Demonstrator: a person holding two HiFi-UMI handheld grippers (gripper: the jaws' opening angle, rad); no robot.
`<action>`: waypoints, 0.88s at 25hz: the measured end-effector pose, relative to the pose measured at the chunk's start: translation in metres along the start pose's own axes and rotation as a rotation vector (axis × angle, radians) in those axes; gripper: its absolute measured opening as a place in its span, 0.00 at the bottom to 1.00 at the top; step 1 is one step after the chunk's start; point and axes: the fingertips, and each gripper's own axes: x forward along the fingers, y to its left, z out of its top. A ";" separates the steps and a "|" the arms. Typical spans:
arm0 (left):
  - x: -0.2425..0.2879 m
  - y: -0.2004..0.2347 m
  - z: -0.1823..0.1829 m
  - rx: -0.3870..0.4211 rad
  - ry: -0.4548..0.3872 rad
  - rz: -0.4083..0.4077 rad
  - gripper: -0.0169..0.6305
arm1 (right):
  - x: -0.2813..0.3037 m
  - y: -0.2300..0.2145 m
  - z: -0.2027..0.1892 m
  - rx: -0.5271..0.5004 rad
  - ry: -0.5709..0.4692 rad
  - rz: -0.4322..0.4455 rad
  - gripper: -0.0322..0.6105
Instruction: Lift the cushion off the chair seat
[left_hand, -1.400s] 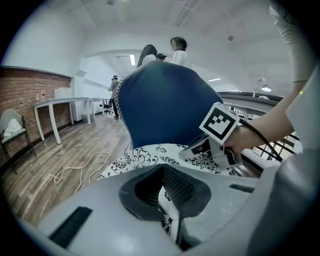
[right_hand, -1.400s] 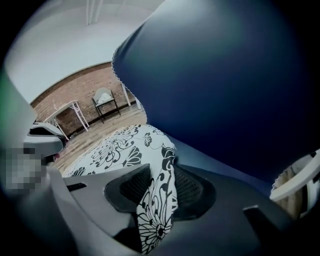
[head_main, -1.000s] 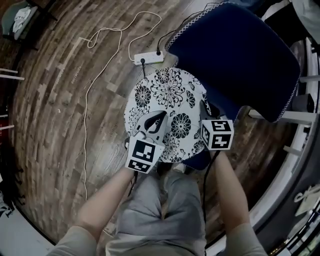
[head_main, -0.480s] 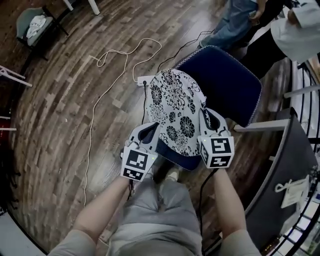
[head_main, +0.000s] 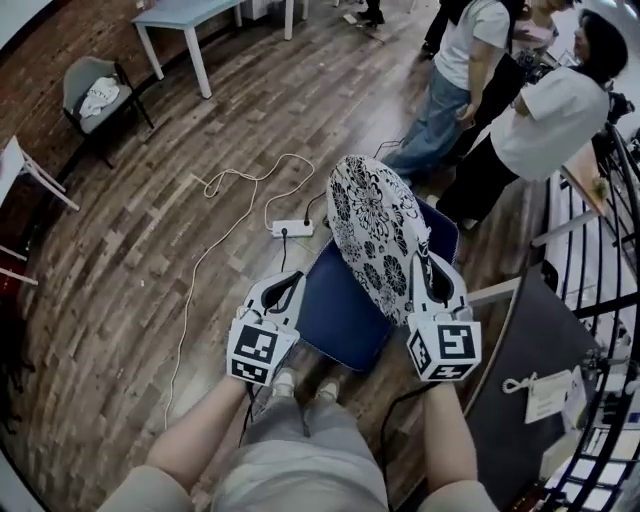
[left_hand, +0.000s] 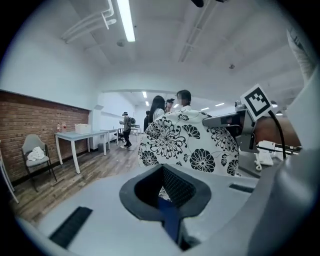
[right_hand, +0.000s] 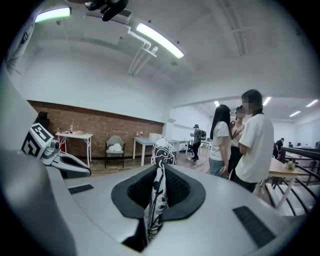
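Cushion (head_main: 375, 235) on edge, upright, above blue chair (head_main: 340, 312)

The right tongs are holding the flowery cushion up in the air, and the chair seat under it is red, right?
Not quite. The right tongs do hold the flowery cushion up in the air, but the chair seat under it is dark blue, not red. The head view shows it.
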 end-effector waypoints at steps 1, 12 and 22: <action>-0.011 -0.002 0.018 -0.006 -0.020 0.003 0.03 | -0.015 -0.002 0.020 0.008 -0.024 -0.008 0.07; -0.085 -0.054 0.160 0.246 -0.214 -0.051 0.03 | -0.142 -0.020 0.194 0.019 -0.333 -0.045 0.07; -0.141 -0.067 0.232 0.266 -0.370 -0.039 0.03 | -0.194 -0.011 0.224 0.054 -0.437 -0.051 0.07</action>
